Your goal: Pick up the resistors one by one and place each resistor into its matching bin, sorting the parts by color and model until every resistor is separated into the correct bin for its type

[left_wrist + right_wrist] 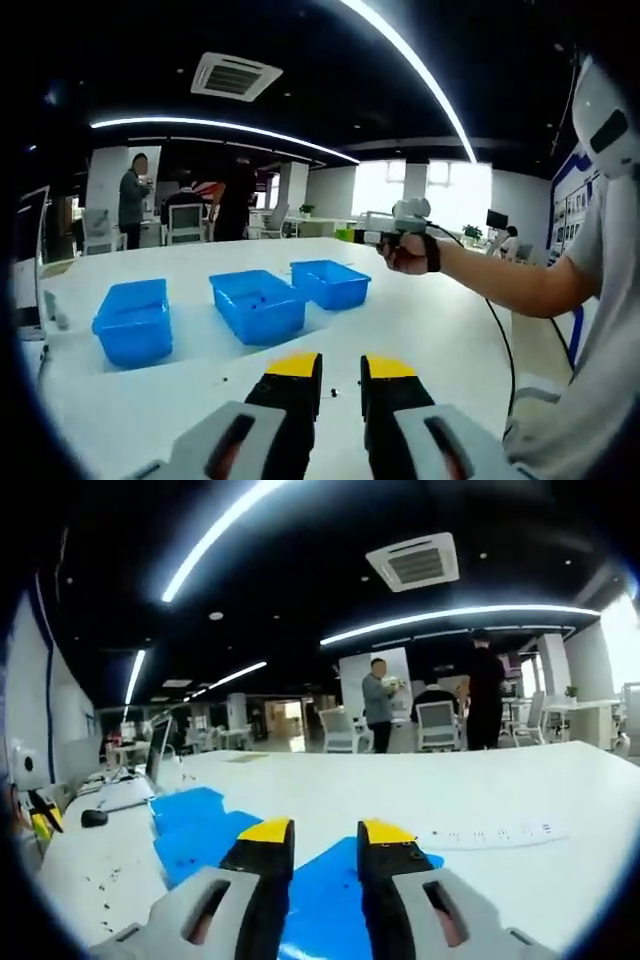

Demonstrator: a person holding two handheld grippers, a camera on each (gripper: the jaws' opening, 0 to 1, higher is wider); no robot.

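Three blue bins stand in a row on the white table (420, 320): left bin (133, 320), middle bin (258, 303), right bin (330, 283). Tiny dark specks that may be resistors (225, 380) lie on the table in front of them; more specks (105, 885) show at the left of the right gripper view. My left gripper (341, 372) hovers before the bins, open and holding nothing. A person's hand holds my right gripper (385, 235) above the table beyond the right bin. In its own view the right gripper (325, 830) is open over blue bins (200, 825).
A white power strip (490, 833) lies on the table to the right. A mouse (93, 817) and a screen (160, 752) sit at the left edge. People (380, 705) and office chairs (437, 725) stand far behind. The person's arm (500, 280) reaches across the right side.
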